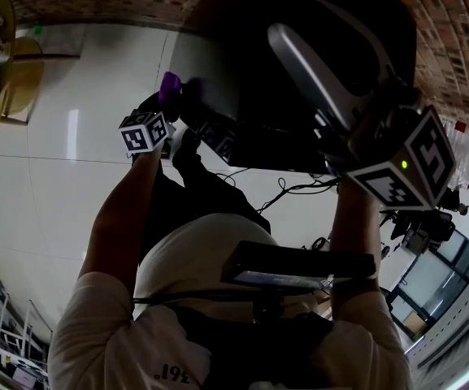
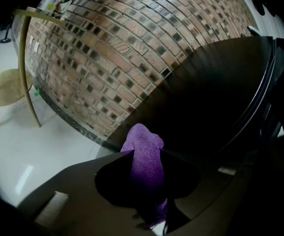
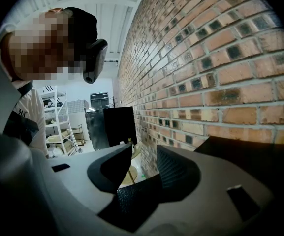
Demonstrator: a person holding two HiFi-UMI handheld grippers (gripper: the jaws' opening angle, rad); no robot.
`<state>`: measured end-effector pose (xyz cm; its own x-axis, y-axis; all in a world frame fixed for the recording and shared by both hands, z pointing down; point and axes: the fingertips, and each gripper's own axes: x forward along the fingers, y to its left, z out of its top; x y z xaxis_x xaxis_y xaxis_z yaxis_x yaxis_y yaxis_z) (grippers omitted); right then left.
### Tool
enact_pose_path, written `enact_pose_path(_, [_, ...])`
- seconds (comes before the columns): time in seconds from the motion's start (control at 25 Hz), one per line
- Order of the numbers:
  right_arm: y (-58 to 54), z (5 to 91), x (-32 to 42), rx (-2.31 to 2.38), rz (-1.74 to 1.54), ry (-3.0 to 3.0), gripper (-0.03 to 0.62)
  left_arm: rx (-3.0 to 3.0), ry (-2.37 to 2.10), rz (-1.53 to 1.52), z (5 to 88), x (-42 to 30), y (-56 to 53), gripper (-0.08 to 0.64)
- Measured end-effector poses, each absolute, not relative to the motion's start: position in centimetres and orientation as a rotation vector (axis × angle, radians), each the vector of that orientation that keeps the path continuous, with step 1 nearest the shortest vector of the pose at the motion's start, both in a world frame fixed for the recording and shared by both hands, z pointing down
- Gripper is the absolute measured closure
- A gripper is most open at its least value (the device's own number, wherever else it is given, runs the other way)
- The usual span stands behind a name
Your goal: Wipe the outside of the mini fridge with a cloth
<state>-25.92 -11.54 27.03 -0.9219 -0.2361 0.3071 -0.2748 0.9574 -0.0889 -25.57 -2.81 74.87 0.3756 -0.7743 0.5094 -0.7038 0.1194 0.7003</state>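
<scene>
Pinching one cloth point(image 2: 144, 157) — the left gripper point(image 2: 144, 150) (one fridge point(image 2: 208, 95) beyond).

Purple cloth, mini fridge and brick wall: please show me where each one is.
purple cloth point(image 2: 144, 151), left gripper view, its upper fold.
mini fridge point(image 2: 215, 92), left gripper view, its dark flat face.
brick wall point(image 3: 220, 58), right gripper view, bare bricks.

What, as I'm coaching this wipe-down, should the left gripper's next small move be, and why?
Probably ease the left gripper forward until the cloth presses on the fridge. The jaws clamp the purple cloth, its end pokes toward the fridge's dark side, and contact isn't clear.
</scene>
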Motion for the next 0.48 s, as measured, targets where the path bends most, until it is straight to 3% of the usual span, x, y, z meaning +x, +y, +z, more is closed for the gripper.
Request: enact_pose_path(0.48, [-11.6,27.0,-25.8,0.374,0.164,-2.815,0.442,1.593,-1.334,-0.011,76.3,-25.7,-2.5,0.449])
